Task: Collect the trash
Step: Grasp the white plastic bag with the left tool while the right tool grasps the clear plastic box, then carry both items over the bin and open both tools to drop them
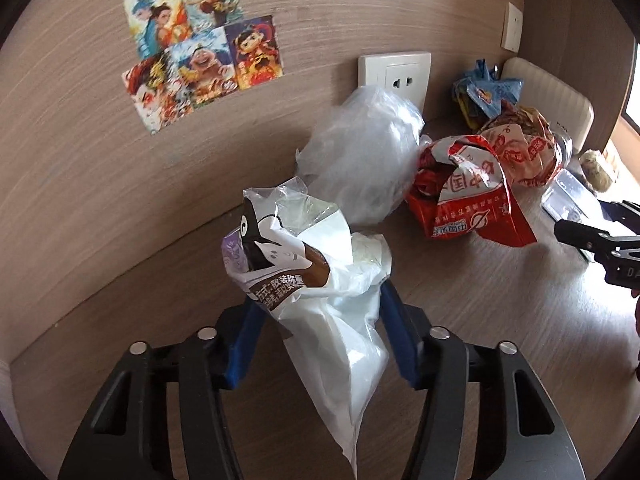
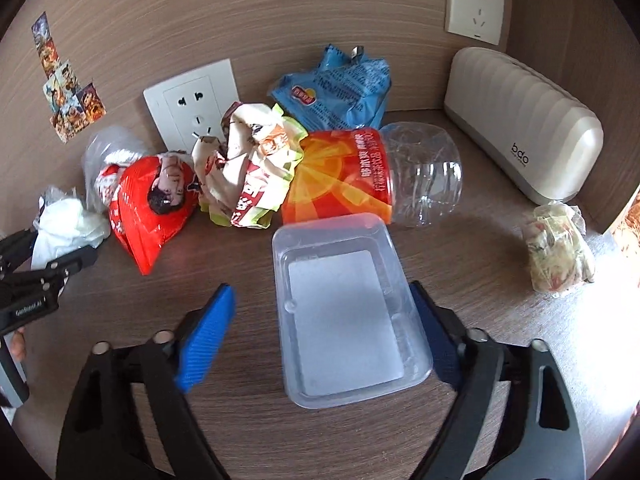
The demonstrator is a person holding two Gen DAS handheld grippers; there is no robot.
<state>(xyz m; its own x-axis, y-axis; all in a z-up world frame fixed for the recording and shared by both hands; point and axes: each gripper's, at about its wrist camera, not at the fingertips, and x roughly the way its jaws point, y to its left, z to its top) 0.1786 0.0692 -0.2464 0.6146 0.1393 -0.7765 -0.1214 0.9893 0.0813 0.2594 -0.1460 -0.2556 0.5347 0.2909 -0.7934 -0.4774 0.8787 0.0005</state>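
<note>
Left tool clamped on white wrapper, raised above table. Right tool spread wide around clear plastic tray, near the trash pile

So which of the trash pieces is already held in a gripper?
The white plastic bag with the brown panda print, pinched between the left gripper's blue fingers. The clear plastic tray only lies between the open right gripper's fingers; the red wrapper lies free.

stickers on wall | sockets | cream case, perhaps dispenser
</note>
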